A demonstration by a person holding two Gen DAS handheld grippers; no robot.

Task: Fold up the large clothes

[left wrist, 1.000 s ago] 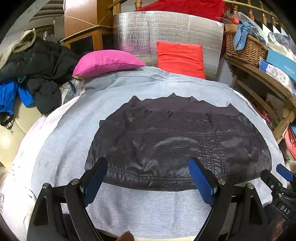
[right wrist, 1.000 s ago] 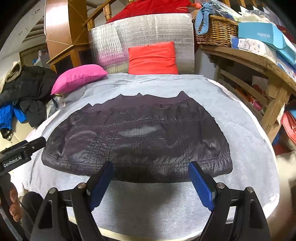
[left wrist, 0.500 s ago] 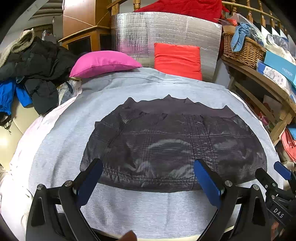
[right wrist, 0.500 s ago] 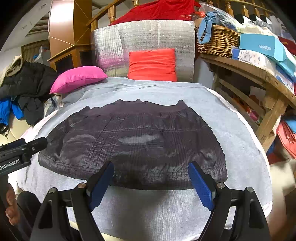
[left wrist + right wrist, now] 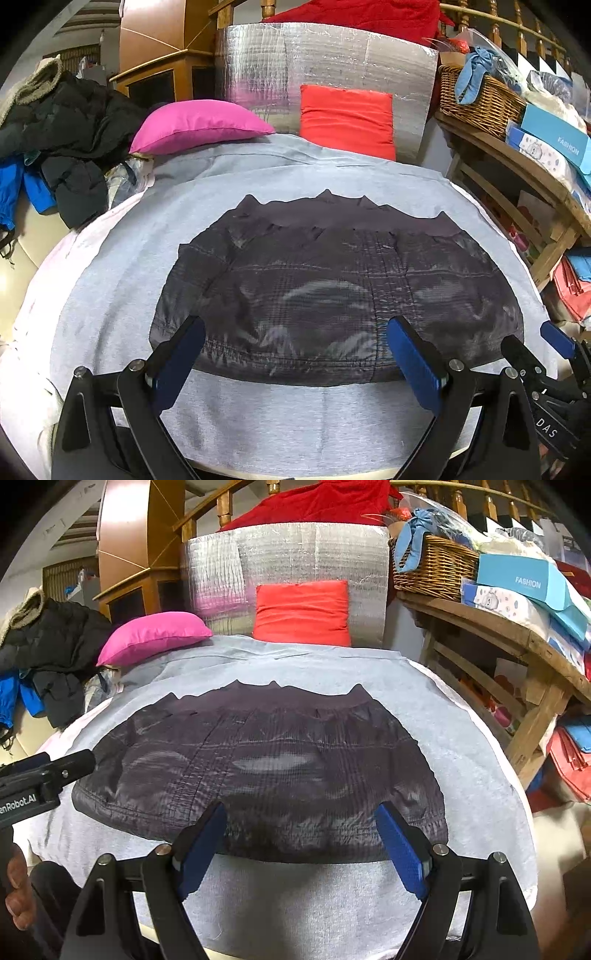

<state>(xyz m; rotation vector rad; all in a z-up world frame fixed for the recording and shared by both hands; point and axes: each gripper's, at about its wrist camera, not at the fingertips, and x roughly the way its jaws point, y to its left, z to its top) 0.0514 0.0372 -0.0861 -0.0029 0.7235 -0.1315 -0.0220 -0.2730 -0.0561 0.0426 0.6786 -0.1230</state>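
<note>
A dark grey quilted jacket [image 5: 332, 284] lies flat on a grey sheet [image 5: 122, 266] over a table; it also shows in the right wrist view [image 5: 266, 771]. My left gripper [image 5: 295, 343] is open and empty, hovering over the jacket's near hem toward its left half. My right gripper [image 5: 301, 830] is open and empty over the near hem toward the right half. The right gripper's tip shows at the right edge of the left wrist view [image 5: 554, 336], and the left gripper's body shows at the left of the right wrist view [image 5: 44, 775].
A pink pillow [image 5: 195, 123] and a red pillow [image 5: 347, 118] sit at the far end against a silver foil panel [image 5: 325, 62]. Dark coats [image 5: 70, 125] pile up on the left. A wooden shelf [image 5: 498, 627] with a wicker basket [image 5: 432, 565] and boxes stands on the right.
Both grippers have drawn back slightly and stayed open; the jacket sits a little farther off in both views. The jacket has not moved on the sheet.
</note>
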